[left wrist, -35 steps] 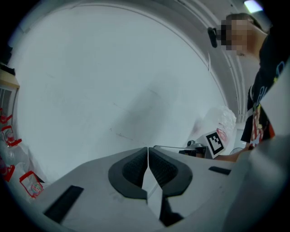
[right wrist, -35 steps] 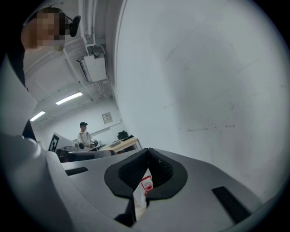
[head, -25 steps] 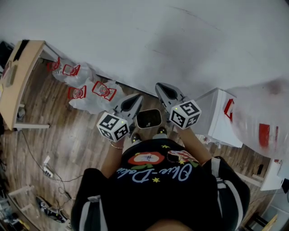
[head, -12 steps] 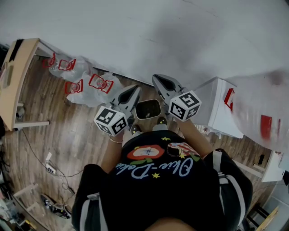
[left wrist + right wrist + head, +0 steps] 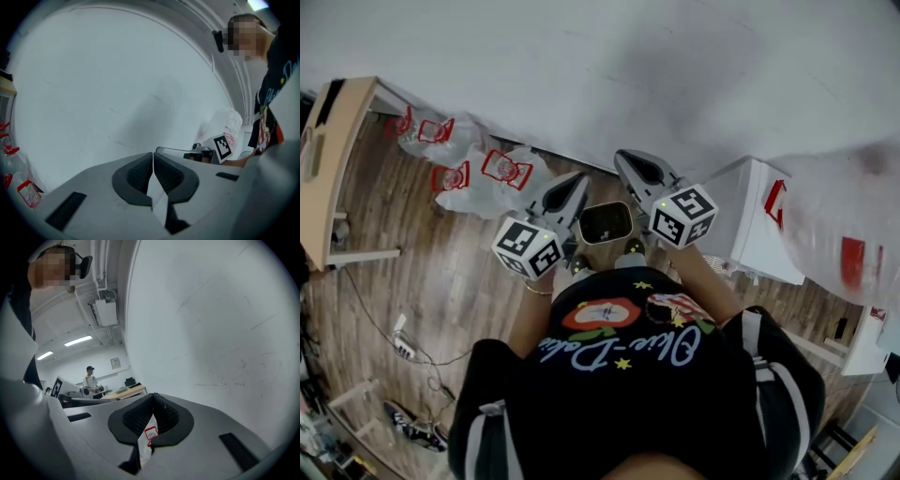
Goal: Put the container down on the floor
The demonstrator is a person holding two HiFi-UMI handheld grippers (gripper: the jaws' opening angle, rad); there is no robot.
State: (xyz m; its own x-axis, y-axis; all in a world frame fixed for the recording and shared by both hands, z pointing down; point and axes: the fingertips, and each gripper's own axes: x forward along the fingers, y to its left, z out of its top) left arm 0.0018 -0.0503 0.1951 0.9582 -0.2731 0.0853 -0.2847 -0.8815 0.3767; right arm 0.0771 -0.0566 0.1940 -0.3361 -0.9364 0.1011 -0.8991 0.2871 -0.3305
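A dark, clear-rimmed container (image 5: 606, 222) hangs between my two grippers in the head view, in front of my body and above the wooden floor (image 5: 459, 272). My left gripper (image 5: 579, 181) flanks its left side and my right gripper (image 5: 625, 159) its right side. Both point at the white wall. The left gripper (image 5: 153, 157) has its pads closed together with nothing between them, and the container's rim (image 5: 185, 150) shows just to its right. The right gripper (image 5: 153, 401) is shut on nothing too, and the container's edge (image 5: 101, 400) shows to its left. How the container is supported is hidden.
Plastic bags with red labels (image 5: 487, 173) lie on the floor by the wall at left. A wooden desk (image 5: 328, 159) stands at far left, a white box (image 5: 759, 239) at right. Cables and a power strip (image 5: 401, 349) lie at lower left. A person (image 5: 89, 378) stands far off.
The head view has shifted slightly. Both grippers and the container between them keep the same places relative to each other.
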